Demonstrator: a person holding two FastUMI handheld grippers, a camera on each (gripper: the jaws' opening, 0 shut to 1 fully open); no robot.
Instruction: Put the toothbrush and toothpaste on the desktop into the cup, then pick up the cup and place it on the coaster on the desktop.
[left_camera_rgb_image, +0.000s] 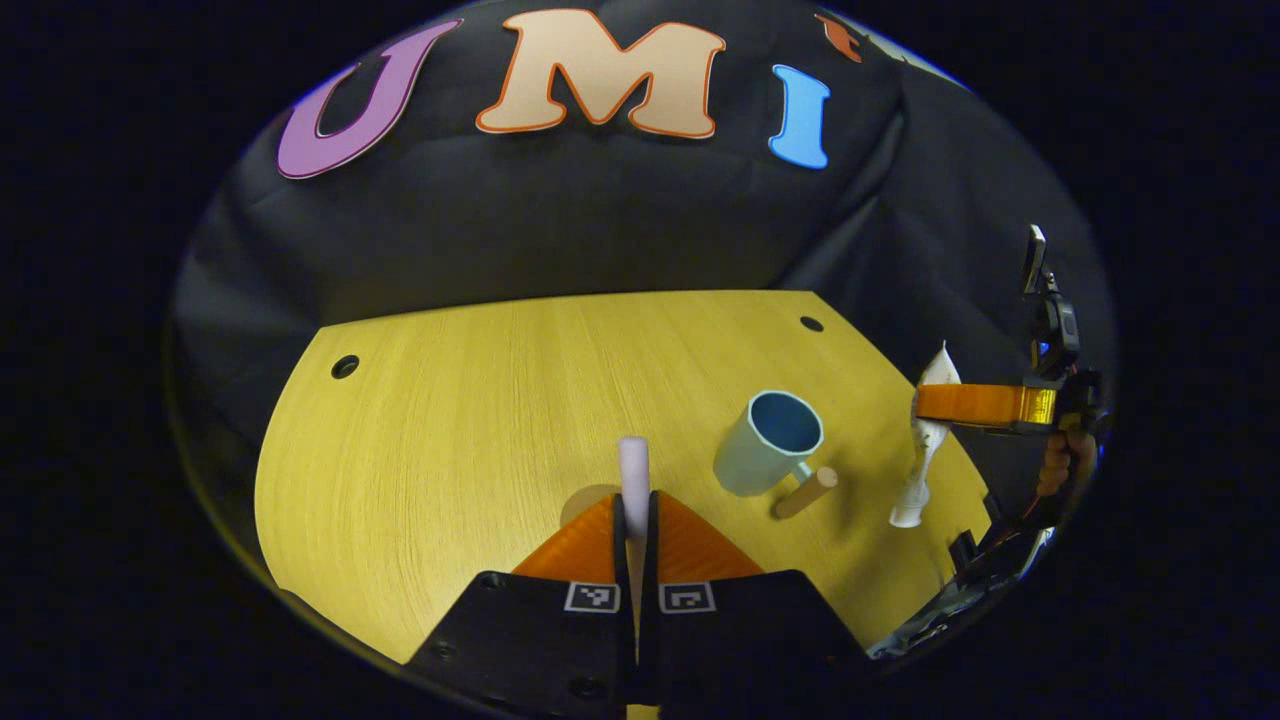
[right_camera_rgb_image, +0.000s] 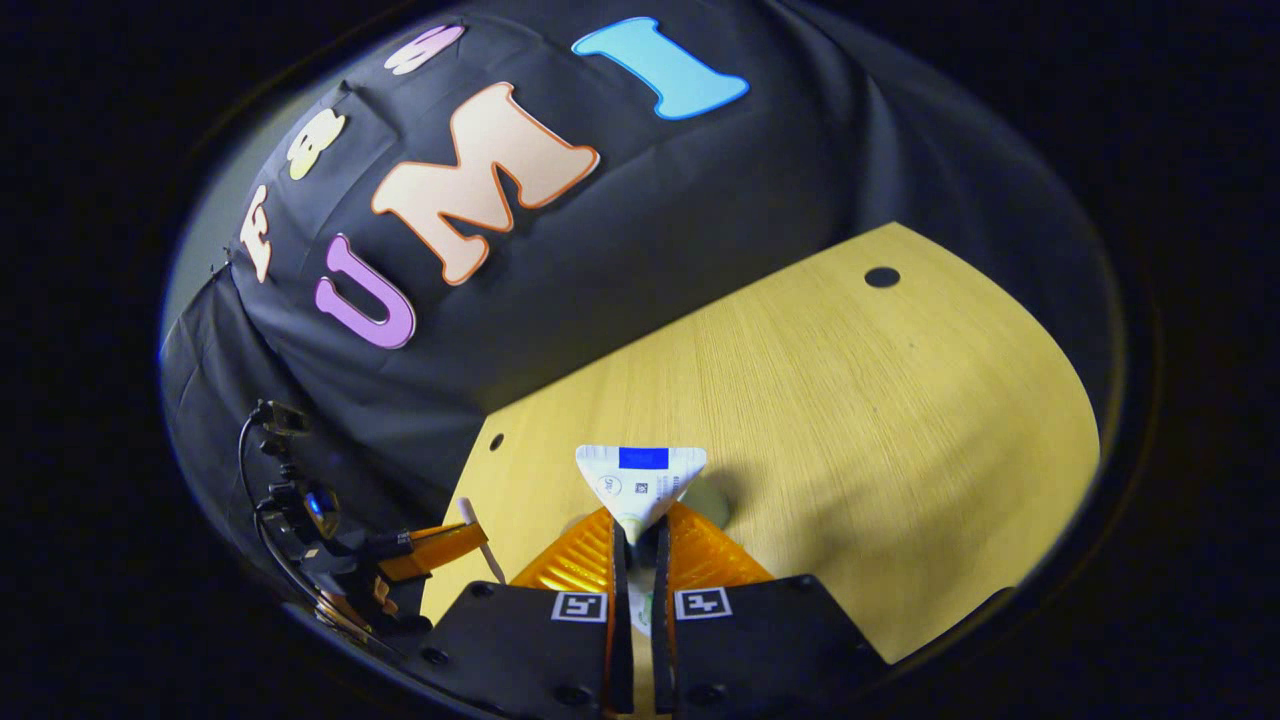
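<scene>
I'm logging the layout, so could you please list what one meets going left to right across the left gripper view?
White toothbrush handle in the left tool → light-blue cup → wooden cylinder → white toothpaste tube in the right tool.

the desk (left_camera_rgb_image: 480, 400) looked like pale wood or wood laminate, with a fine straight grain and a smooth, faintly sheened top. the wall (left_camera_rgb_image: 560, 220) was black cloth, matt and creased into soft folds. the cup (left_camera_rgb_image: 768, 443) seemed smooth plastic or glazed ceramic, satin rather than glossy; which one could not be told. its handle (left_camera_rgb_image: 806, 492) looked like plain light wood, matt. the toothbrush (left_camera_rgb_image: 634, 478) handle was smooth white plastic. the toothpaste (right_camera_rgb_image: 641, 482) was a soft tube of smooth printed plastic, crimped flat at its end, slightly glossy.
</scene>
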